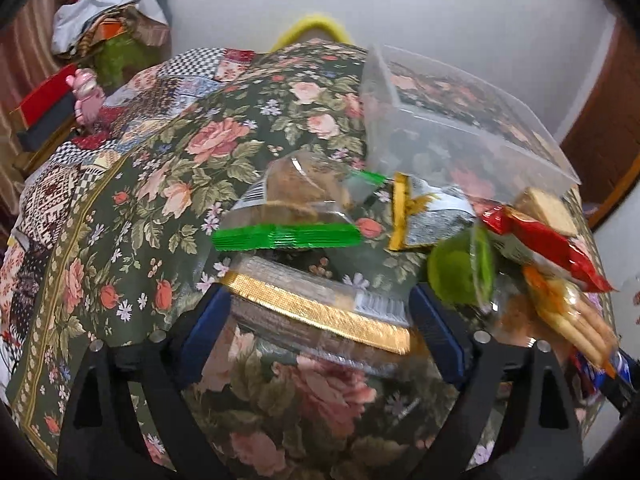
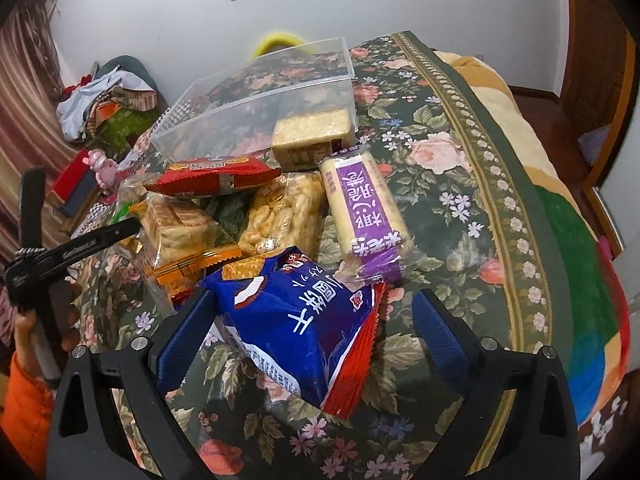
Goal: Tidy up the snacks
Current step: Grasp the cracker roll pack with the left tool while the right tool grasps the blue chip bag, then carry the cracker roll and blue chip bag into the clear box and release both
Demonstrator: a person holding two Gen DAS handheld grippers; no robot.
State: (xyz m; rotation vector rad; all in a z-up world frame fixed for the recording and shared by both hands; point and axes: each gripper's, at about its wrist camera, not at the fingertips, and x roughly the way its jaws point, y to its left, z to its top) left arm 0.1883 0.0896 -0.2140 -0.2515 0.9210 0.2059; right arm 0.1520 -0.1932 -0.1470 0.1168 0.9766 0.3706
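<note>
In the left wrist view my left gripper [image 1: 320, 292] is open over the floral tablecloth. A flat clear packet with a gold edge [image 1: 320, 312] lies between its blue pads. Behind it sit a green-edged cookie packet [image 1: 288, 216], a green jelly cup [image 1: 460, 272] and a red packet [image 1: 540, 240]. In the right wrist view my right gripper [image 2: 312, 298] is open around a blue snack bag [image 2: 296, 320]. The bag lies against the left pad, and a gap shows at the right pad. An empty clear plastic bin [image 2: 260, 92] stands behind the snack pile.
A purple-and-white bar pack [image 2: 364, 208], a cracker block [image 2: 312, 132], a pack of twisted snacks [image 2: 284, 212] and an orange-edged biscuit pack [image 2: 176, 228] crowd the middle. A hand in an orange sleeve [image 2: 28, 400] holds the other gripper at left. The table edge [image 2: 532, 208] curves down the right.
</note>
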